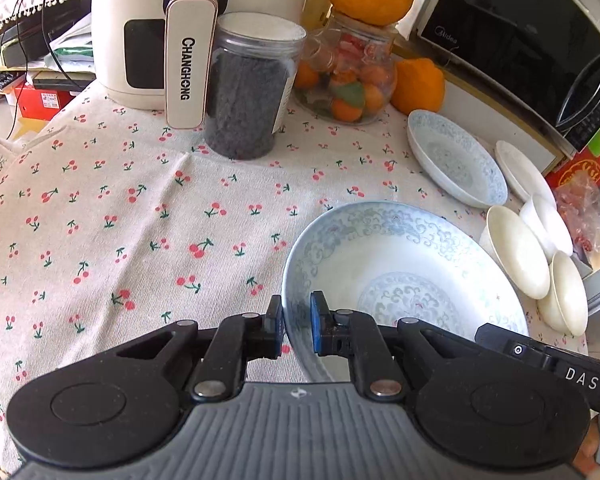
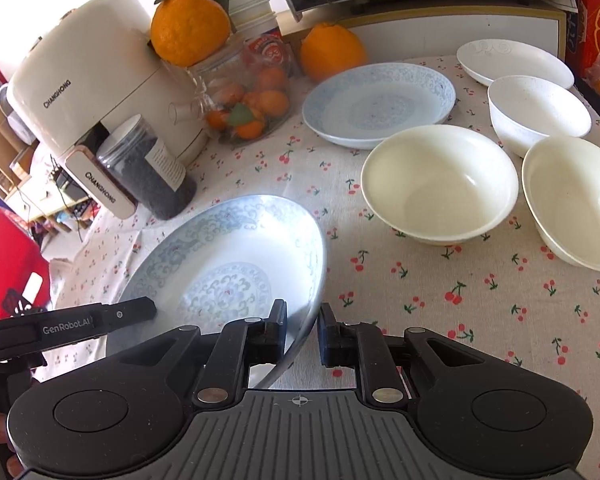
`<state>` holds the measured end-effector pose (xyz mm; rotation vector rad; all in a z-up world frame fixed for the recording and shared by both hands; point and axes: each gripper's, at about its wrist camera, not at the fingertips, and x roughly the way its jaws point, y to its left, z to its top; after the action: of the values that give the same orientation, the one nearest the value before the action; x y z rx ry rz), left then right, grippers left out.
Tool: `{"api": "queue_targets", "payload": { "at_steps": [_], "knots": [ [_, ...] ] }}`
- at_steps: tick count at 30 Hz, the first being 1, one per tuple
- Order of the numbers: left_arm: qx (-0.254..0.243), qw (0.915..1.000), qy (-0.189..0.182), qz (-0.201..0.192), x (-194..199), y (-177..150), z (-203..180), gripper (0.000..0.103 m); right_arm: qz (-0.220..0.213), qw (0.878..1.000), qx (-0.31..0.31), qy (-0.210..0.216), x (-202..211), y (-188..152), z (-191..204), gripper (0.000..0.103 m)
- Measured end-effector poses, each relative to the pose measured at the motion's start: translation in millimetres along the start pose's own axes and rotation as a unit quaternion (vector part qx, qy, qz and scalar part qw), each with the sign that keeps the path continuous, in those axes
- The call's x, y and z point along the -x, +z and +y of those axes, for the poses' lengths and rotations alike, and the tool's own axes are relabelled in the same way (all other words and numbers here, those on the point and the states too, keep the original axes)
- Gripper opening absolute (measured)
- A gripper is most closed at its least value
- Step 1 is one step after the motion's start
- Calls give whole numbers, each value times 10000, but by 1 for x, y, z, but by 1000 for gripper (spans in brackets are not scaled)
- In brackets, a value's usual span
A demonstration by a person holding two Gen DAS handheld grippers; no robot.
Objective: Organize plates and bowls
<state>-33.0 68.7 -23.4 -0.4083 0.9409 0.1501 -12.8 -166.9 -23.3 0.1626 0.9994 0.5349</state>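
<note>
Both grippers hold one blue-patterned deep plate [image 1: 400, 264] [image 2: 227, 256] above the cherry-print tablecloth. My left gripper [image 1: 297, 320] is shut on the plate's near left rim. My right gripper [image 2: 302, 324] is shut on its right rim, and the plate tilts in that view. Each gripper's body shows in the other's view, at the plate's edge. A second blue plate [image 1: 456, 160] [image 2: 380, 100] lies flat further back. Behind it sits a white plate [image 1: 524, 172] [image 2: 512, 60]. Three cream bowls [image 1: 516, 252] [image 2: 440, 184] stand clustered at the right.
A cream air fryer [image 1: 151, 40] [image 2: 83, 80], a jar of dark contents [image 1: 247, 92] [image 2: 151, 176] and a glass jar of oranges [image 1: 348, 76] [image 2: 243, 96] line the back. A microwave [image 1: 520, 32] and a red box [image 1: 588, 164] stand at the right.
</note>
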Motion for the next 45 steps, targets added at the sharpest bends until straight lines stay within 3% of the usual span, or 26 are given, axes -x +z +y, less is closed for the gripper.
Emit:
{"api": "queue_targets", "payload": {
  "at_steps": [12,26,45],
  "knots": [
    [-64,9998,162,63,2,-12,-7,13,159,9996,196,-118,6,-9,3,17],
    [-301,9986,359,230,-9,-18,-8,14,835,9961,-213,-186,-18,-17,-10,23],
    [-231,9986,374,282,-13,-15,-4,15,904,9949,-432,-140,-20,-12,-17,22]
  ]
}}
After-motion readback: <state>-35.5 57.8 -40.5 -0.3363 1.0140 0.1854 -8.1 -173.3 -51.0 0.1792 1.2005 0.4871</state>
